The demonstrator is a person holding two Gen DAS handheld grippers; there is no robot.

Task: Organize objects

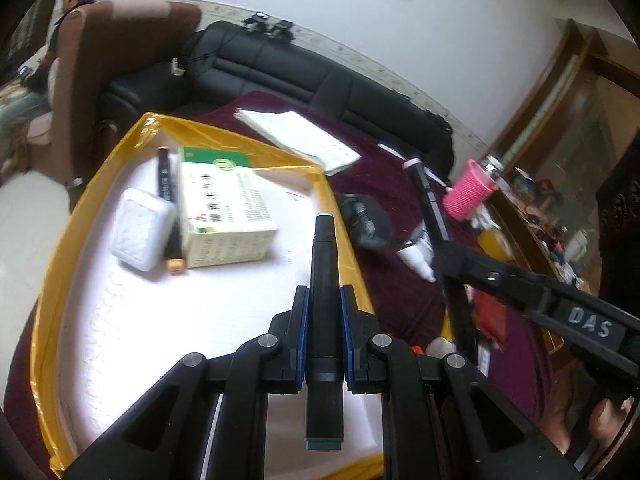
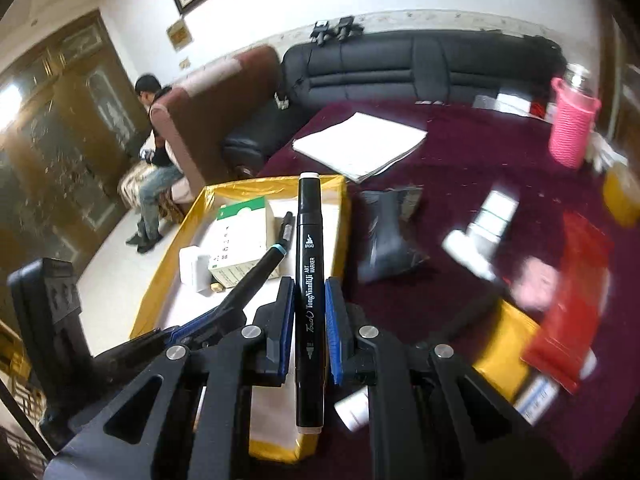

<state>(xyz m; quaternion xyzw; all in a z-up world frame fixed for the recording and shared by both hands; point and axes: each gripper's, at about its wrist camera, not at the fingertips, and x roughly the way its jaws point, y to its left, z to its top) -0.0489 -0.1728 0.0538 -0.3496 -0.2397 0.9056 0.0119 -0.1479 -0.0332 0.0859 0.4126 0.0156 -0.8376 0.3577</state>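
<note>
My left gripper [image 1: 324, 300] is shut on a black marker with a blue tip [image 1: 325, 280], held above the yellow-rimmed tray [image 1: 64, 248]. My right gripper [image 2: 307, 292] is shut on a black art marker with a white cap [image 2: 309, 264], at the tray's right edge [image 2: 342, 200]. In the tray lie a green-and-white box [image 1: 224, 212], a white square case [image 1: 140, 232] and a black pen [image 1: 168, 208]. The left gripper with its marker [image 2: 256, 272] shows in the right wrist view; the right gripper's marker [image 1: 430, 204] shows in the left wrist view.
A dark red cloth [image 2: 460, 148] covers the table. On it lie a white paper stack [image 2: 360, 144], a dark grey pouch [image 2: 388, 236], a small white bottle [image 1: 418, 262], a red packet [image 2: 568, 312] and a pink-sleeved jar [image 2: 572, 124]. A black sofa [image 2: 420, 60] stands behind.
</note>
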